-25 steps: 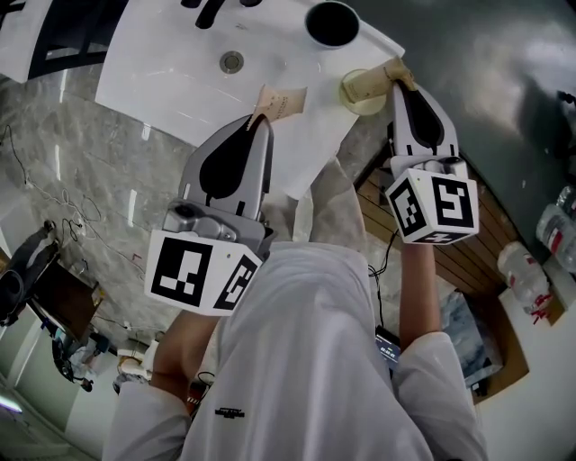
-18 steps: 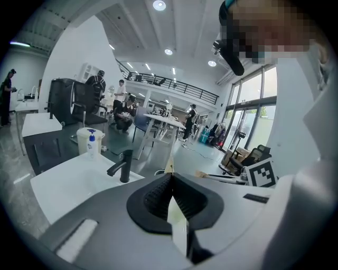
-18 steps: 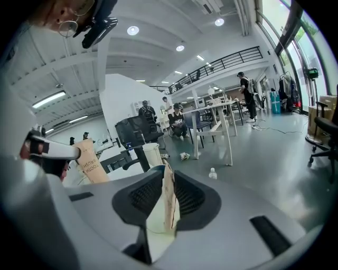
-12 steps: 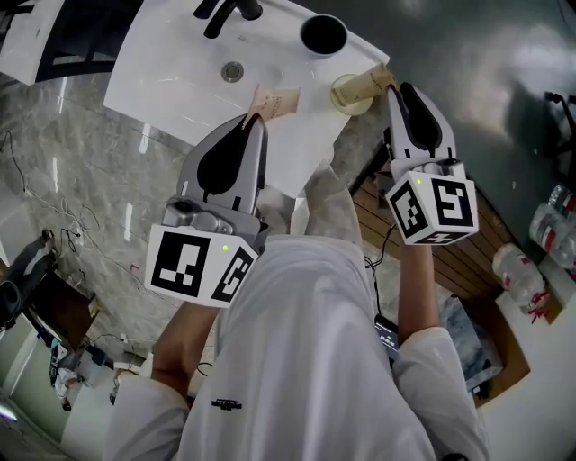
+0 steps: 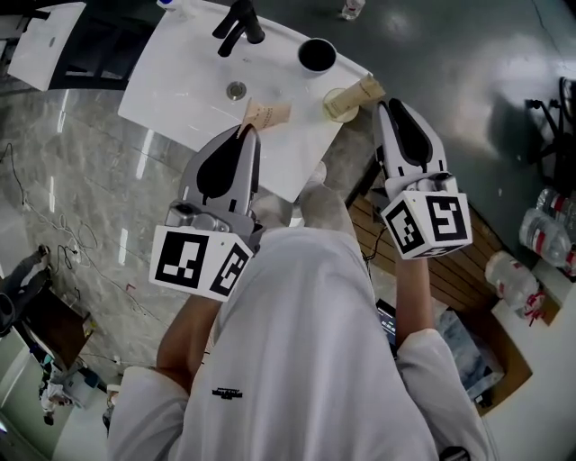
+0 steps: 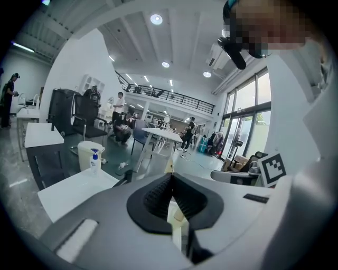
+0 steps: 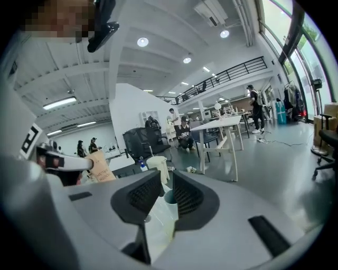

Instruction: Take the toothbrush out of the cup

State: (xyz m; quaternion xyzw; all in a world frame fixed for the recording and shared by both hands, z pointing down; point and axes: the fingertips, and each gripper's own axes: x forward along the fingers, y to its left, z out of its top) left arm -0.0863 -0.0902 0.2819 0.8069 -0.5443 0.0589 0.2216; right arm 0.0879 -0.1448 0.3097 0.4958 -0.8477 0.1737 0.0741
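In the head view my left gripper [image 5: 245, 129] is shut on a flat tan paper toothbrush packet [image 5: 267, 113], held over the white sink [image 5: 180, 85]. The same packet [image 7: 100, 167] shows at the left of the right gripper view. In the left gripper view only its cream edge [image 6: 170, 170] sticks out between the pressed jaws of the left gripper [image 6: 170, 179]. My right gripper [image 5: 382, 104] grips a tilted, pale translucent cup [image 5: 345, 101] at the sink's right corner. The cup's rim [image 7: 168, 198] sits in the narrow gap of the right gripper [image 7: 166, 185].
A black cup [image 5: 317, 54] stands on the sink's far right rim, with a black faucet [image 5: 238, 18] and the drain [image 5: 236, 90] to its left. Marble floor lies left, a wooden pallet [image 5: 463, 261] and plastic bottles [image 5: 549, 236] right. The person's white shirt fills the lower view.
The sink and both held things look smaller and farther off as the head view pulls back. Both grippers keep their holds, and the packet and cup stay above the sink edge.
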